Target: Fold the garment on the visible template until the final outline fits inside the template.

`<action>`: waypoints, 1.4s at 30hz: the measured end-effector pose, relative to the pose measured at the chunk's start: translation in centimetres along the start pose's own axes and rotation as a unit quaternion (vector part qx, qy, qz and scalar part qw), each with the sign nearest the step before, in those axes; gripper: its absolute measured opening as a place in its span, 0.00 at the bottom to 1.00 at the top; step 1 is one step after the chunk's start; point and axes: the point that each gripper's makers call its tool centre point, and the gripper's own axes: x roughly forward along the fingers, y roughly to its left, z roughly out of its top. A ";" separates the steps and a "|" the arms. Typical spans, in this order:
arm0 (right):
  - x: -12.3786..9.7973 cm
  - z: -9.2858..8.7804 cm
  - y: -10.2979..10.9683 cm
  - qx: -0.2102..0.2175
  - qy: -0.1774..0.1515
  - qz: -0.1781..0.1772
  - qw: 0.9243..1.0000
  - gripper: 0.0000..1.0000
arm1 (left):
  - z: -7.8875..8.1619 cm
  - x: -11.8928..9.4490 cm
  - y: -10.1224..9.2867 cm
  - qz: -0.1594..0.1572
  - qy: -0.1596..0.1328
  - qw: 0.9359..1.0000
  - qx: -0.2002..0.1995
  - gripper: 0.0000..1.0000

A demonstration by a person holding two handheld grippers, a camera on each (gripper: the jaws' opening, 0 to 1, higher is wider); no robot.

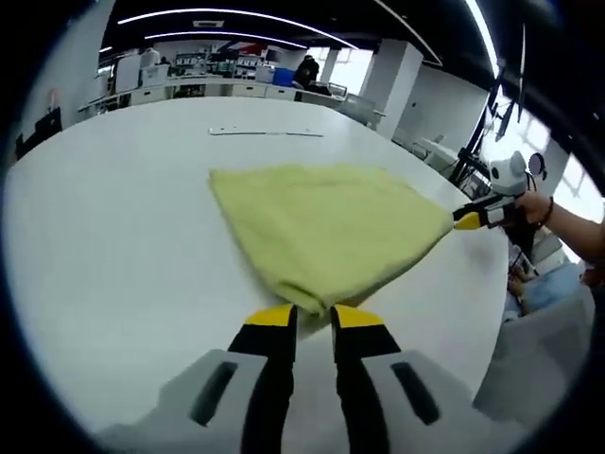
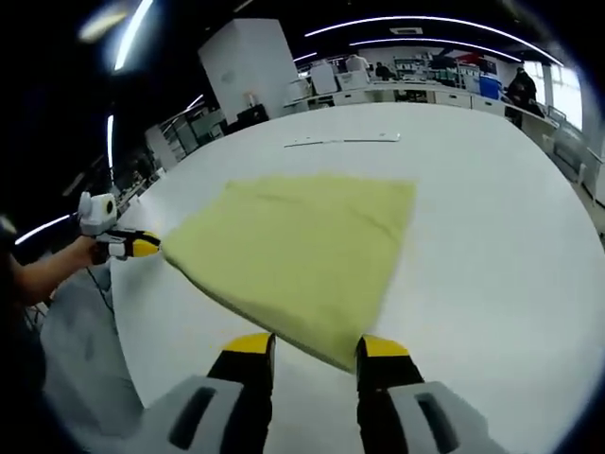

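Left gripper view: yellow-green garment (image 1: 326, 232) spread across centre of frame on a large white table (image 1: 113, 218), folded over into a rough triangle, one corner drawn down to bottom centre, another drawn out to the right. Left gripper (image 1: 315, 316) rising from bottom edge, yellow-tipped black fingers (image 1: 272, 317) set narrow, near corner of the garment lying right at the tips; whether actually pinched between them cannot be told. At right of frame, right gripper (image 1: 465, 220) meeting the garment's right-hand corner with its yellow tip, held by a person's hand (image 1: 534, 206); finger spacing there too small to judge. A thin pale strip (image 1: 267, 132) lying flat on the table, upper centre, well apart from the cloth. Desks and shelving along top of frame, windows at upper right.

Right gripper view: same garment (image 2: 302, 255) in centre of frame on the white table (image 2: 492, 246), one point reaching down to bottom centre. Right gripper (image 2: 316, 348) at bottom edge, yellow tips moderately apart, cloth corner sitting between and just above them; grip on it not clear. At left of frame, left gripper (image 2: 144, 246) touching the garment's left corner, held by a hand (image 2: 83, 253). Pale strip (image 2: 345, 140) upper centre beyond the cloth.
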 end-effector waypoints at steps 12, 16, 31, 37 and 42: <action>-0.2 0.2 -0.9 0.002 -0.008 -0.015 1.000 0.14 | -0.1 0.4 0.3 -0.001 0.002 1.000 -0.009 0.01; -0.3 0.2 -1.2 0.001 -0.010 -0.023 1.000 0.04 | -0.2 0.3 0.3 -0.004 0.004 1.000 -0.005 0.00; -0.9 0.6 -1.6 0.027 -0.029 -0.023 0.999 0.00 | 0.0 -0.6 0.8 0.012 0.012 1.000 0.020 0.00; -1.1 0.4 -1.7 0.025 -0.027 -0.025 0.999 0.00 | 0.0 -1.4 1.5 0.024 0.018 0.999 0.027 0.00; -1.2 0.3 -1.7 0.022 -0.025 -0.027 0.999 0.00 | -0.4 -1.5 1.1 0.021 0.034 0.997 0.059 0.00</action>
